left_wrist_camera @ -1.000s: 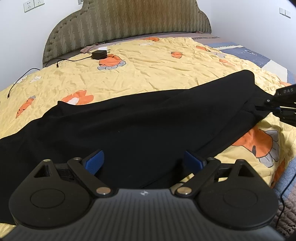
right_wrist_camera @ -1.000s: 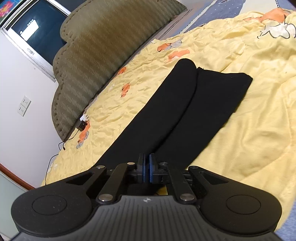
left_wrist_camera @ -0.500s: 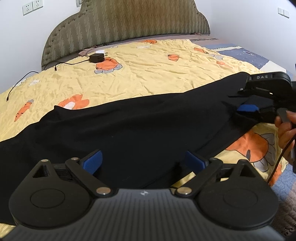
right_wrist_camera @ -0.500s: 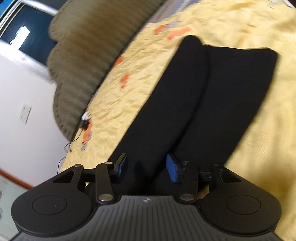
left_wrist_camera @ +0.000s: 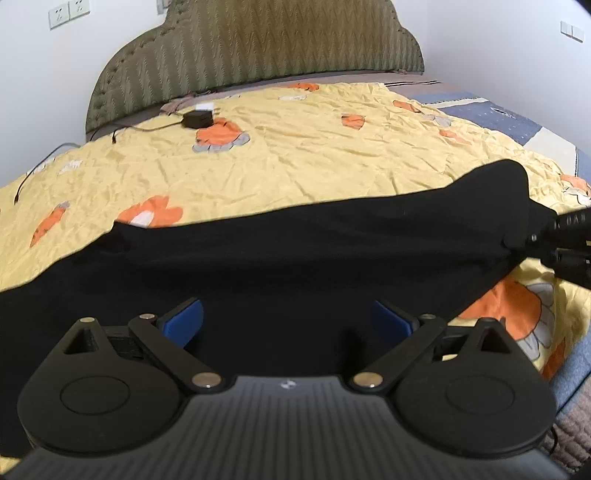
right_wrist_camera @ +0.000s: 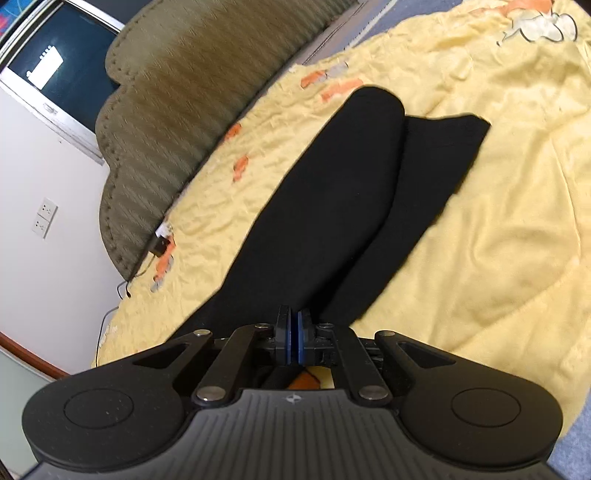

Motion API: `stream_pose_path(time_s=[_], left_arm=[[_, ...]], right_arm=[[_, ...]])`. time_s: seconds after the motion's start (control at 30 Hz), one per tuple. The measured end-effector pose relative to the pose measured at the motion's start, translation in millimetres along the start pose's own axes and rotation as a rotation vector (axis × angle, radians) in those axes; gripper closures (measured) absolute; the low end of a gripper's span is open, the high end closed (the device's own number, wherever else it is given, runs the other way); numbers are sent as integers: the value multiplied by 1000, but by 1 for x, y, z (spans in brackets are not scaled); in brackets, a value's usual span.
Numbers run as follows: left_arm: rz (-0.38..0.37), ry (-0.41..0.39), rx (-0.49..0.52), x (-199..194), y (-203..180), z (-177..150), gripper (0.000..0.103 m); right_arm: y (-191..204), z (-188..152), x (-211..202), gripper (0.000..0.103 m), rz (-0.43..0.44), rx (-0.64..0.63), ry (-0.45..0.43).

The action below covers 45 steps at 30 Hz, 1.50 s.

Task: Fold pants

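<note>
The black pants (left_wrist_camera: 295, 258) lie stretched across the near part of the bed, on the yellow bedspread (left_wrist_camera: 314, 158) with its orange prints. From my right wrist camera I see the two legs side by side, running away towards the far hems (right_wrist_camera: 424, 122).

My left gripper (left_wrist_camera: 288, 321) hangs over the middle of the pants with its blue pads (left_wrist_camera: 184, 319) set wide apart and nothing between them. My right gripper (right_wrist_camera: 294, 339) has just been closing, and its pads now stand pressed together at the near end of the pants. In the left wrist view it (left_wrist_camera: 561, 240) meets the right end of the black cloth, which bunches towards its tip. I think cloth is pinched there, though the picture is blurred and dark on dark, so I cannot be sure.

Farther off, a black charger (left_wrist_camera: 197, 119) with its cable lies on the bedspread near the olive padded headboard (left_wrist_camera: 258, 44). Wall sockets (left_wrist_camera: 70, 13) sit on the white wall at far left.
</note>
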State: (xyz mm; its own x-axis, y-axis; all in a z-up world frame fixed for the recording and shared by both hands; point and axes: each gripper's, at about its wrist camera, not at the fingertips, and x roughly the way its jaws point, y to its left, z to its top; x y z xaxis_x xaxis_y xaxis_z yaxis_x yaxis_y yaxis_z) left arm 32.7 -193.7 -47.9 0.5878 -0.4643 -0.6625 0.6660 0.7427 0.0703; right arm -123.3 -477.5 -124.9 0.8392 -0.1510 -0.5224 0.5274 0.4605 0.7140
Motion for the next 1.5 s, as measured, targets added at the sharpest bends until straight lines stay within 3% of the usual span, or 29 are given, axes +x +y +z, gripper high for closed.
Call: stream_pose_path(time_s=[0.13, 0.3, 0.37, 0.47, 0.53, 0.6, 0.7, 0.83, 0.93, 1.1, 1.17, 1.23, 1.3, 1.4, 1.5], left_arm=[[17, -25, 44, 5, -12, 8, 4], [46, -22, 91, 21, -27, 11, 3], [49, -10, 86, 27, -28, 10, 3], [56, 22, 78, 36, -27, 6, 3], [55, 40, 76, 40, -26, 2, 3], [52, 49, 77, 43, -26, 0, 3], [52, 59, 81, 45, -27, -3, 3], [38, 70, 59, 47, -25, -7, 2], [24, 85, 29, 48, -21, -7, 1], [34, 82, 39, 48, -23, -8, 0], [39, 79, 45, 48, -24, -8, 0], [40, 80, 48, 48, -24, -8, 0], [37, 83, 41, 49, -23, -8, 0], [33, 86, 32, 50, -22, -8, 0], [33, 87, 32, 49, -23, -8, 0]], right_arm=[[-1, 6, -6, 99, 25, -20, -4], [-22, 38, -6, 96, -43, 41, -72], [-38, 50, 1, 96, -55, 138, -44], [-56, 53, 4, 94, -3, 280, -9], [-55, 45, 2, 83, 2, 293, -1], [-57, 36, -3, 62, 30, 318, -2], [-50, 35, -3, 53, 47, 291, -6], [-40, 45, 12, 53, 62, 262, -6], [-45, 52, 20, 53, 53, 275, -68], [-67, 65, 25, 53, 73, 415, -174], [-77, 65, 23, 53, 156, 500, -203], [-80, 68, 21, 55, 202, 484, -215], [-79, 69, 15, 79, 214, 431, -220], [-79, 72, 11, 98, 149, 374, -219], [-83, 71, 9, 99, 111, 379, -226]])
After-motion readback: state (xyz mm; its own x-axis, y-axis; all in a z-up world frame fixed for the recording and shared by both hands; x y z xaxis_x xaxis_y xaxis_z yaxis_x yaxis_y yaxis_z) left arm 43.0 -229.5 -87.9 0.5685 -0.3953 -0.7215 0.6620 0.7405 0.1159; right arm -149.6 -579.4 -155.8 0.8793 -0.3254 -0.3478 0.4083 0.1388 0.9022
